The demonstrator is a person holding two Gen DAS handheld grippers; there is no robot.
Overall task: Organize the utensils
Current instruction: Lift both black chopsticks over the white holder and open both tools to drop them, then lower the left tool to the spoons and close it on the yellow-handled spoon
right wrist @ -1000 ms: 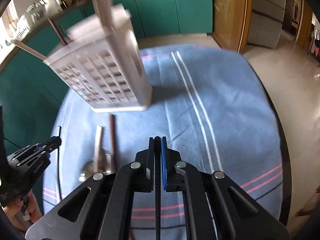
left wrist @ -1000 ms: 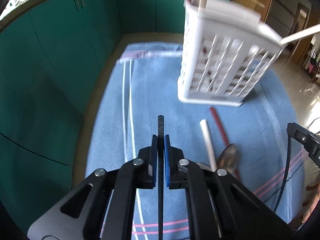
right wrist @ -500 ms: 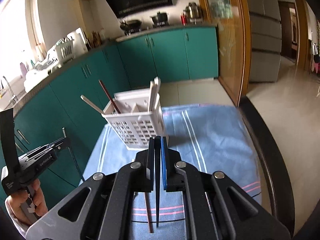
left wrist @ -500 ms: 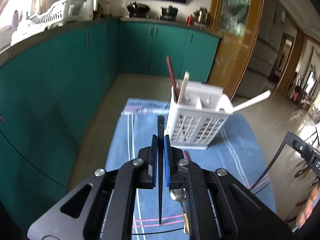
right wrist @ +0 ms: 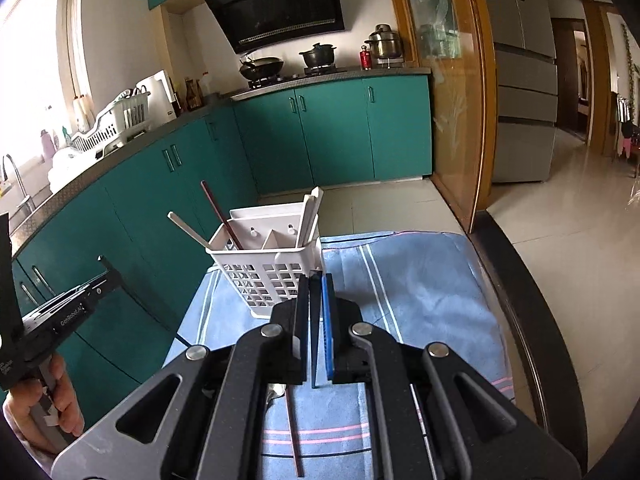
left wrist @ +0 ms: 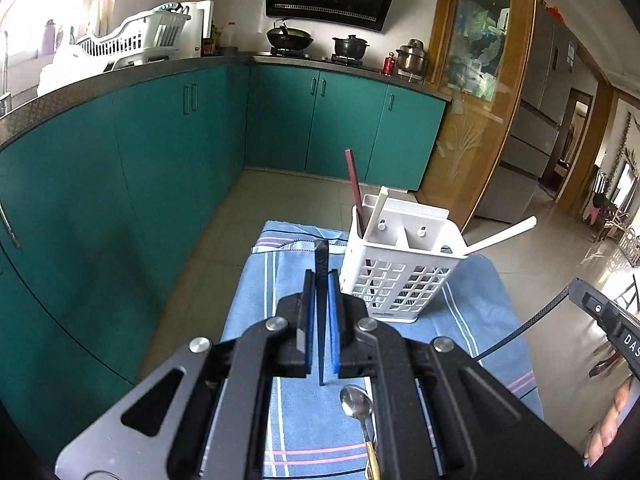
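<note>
Partly done: white caddy (left wrist: 394,270) is standing on the blue cloth (right wrist: 420,292), already holding several utensils. Spoon (left wrist: 357,402) and dark chopstick (right wrist: 293,432) are lying loose nearby. Both hand-held grippers, left (left wrist: 321,280) and right (right wrist: 316,286), are clenched empty.

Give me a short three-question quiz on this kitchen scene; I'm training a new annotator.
1. True or false: both the left gripper and the right gripper are shut and empty.
2. Which utensil lies on the blue towel under the left gripper? A) fork B) spoon C) ladle
3. Fill in: the dark red chopstick stands in the white ______.

Key: 1 true; 2 B; 3 utensil caddy.
</note>
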